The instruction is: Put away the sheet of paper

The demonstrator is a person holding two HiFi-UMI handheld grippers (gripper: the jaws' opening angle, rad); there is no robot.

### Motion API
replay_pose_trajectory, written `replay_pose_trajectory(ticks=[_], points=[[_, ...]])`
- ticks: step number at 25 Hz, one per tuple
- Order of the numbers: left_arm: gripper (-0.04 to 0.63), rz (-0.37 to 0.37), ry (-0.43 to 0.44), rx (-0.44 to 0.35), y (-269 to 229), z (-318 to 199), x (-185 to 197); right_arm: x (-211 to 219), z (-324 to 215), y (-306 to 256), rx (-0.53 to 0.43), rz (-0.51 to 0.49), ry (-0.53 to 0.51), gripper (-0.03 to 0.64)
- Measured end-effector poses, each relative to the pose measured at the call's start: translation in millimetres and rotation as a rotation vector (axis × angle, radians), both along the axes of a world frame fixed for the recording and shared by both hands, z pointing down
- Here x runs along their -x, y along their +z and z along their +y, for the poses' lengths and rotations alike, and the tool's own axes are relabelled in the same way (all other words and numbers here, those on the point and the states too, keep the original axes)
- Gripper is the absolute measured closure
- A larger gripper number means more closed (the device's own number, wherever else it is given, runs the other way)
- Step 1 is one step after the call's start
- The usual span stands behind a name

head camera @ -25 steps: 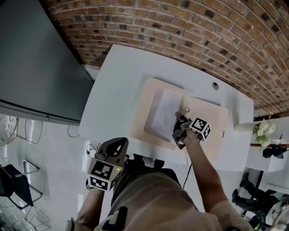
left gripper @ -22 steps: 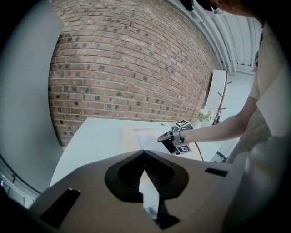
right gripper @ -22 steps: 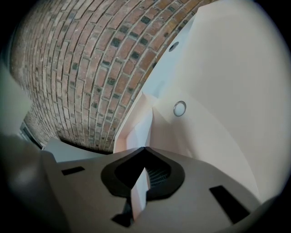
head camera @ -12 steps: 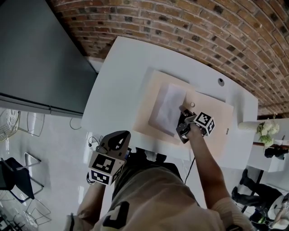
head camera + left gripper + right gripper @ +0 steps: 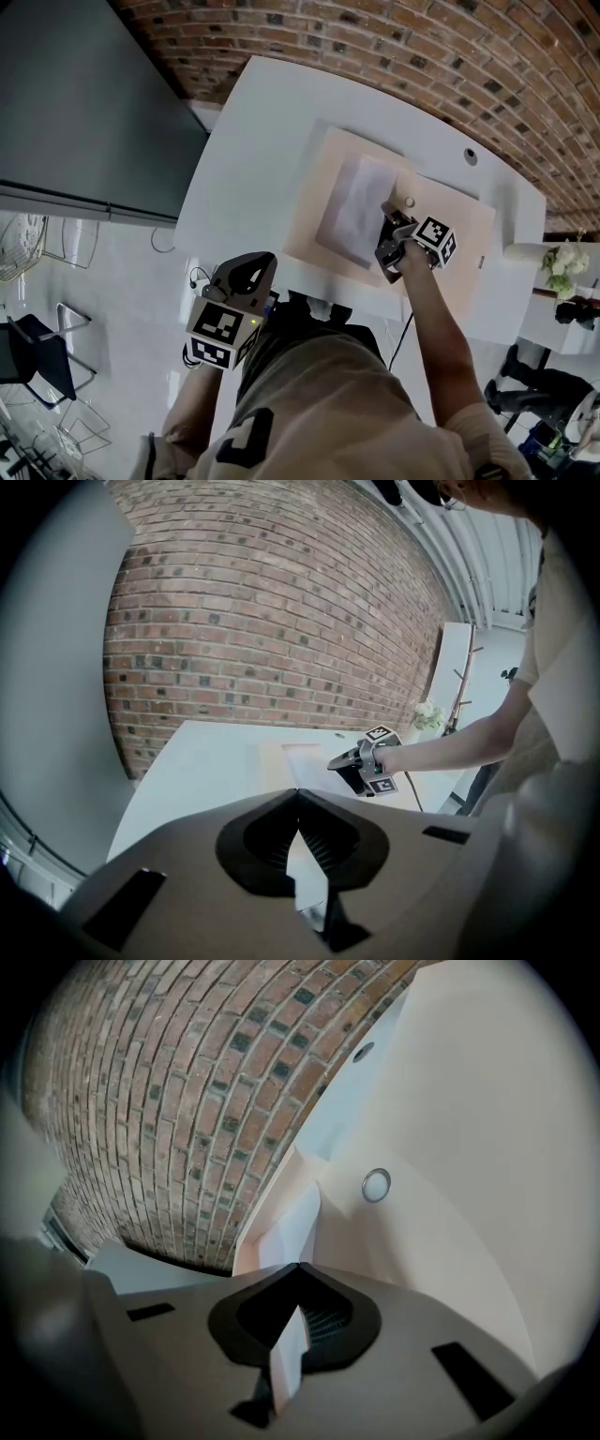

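Observation:
A white sheet of paper [image 5: 352, 211] lies on the left half of an open cream folder [image 5: 459, 244] on the white table [image 5: 253, 150]. My right gripper [image 5: 386, 216] sits at the sheet's right edge, jaws shut on it. In the right gripper view the sheet [image 5: 292, 1227] rises from the folder [image 5: 450, 1241] straight into the closed jaws of that gripper [image 5: 298, 1267]. My left gripper [image 5: 253, 270] hangs off the table's near edge by the person's body, shut and holding nothing. The left gripper view shows its closed jaws [image 5: 298, 794] and the right gripper [image 5: 349, 764] beyond.
A small round stud [image 5: 409, 202] sits on the folder just past the right gripper. The table has a cable hole [image 5: 471, 157] near the brick wall [image 5: 422, 47]. A dark grey panel [image 5: 84, 103] stands at the left, a chair [image 5: 37, 347] below it, flowers [image 5: 572, 258] at the right.
The head camera has shifted, so the table sits further right and up in the picture. My right gripper stays at the sheet's right edge. The left gripper has hardly moved.

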State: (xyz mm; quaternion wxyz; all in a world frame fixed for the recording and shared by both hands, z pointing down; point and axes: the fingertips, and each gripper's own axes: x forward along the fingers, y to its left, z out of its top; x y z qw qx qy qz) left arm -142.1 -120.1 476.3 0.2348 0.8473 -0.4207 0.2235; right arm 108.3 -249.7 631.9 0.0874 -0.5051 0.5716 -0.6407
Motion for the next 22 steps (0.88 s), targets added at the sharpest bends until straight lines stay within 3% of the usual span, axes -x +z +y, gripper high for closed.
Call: replay_pose_trajectory(ticks=[22], points=[[0.581, -0.041, 0.033, -0.004, -5.6, 7.6, -16.7, -0.2, 1.4, 3.4, -0.017, -0.020, -0.025, 0.594]])
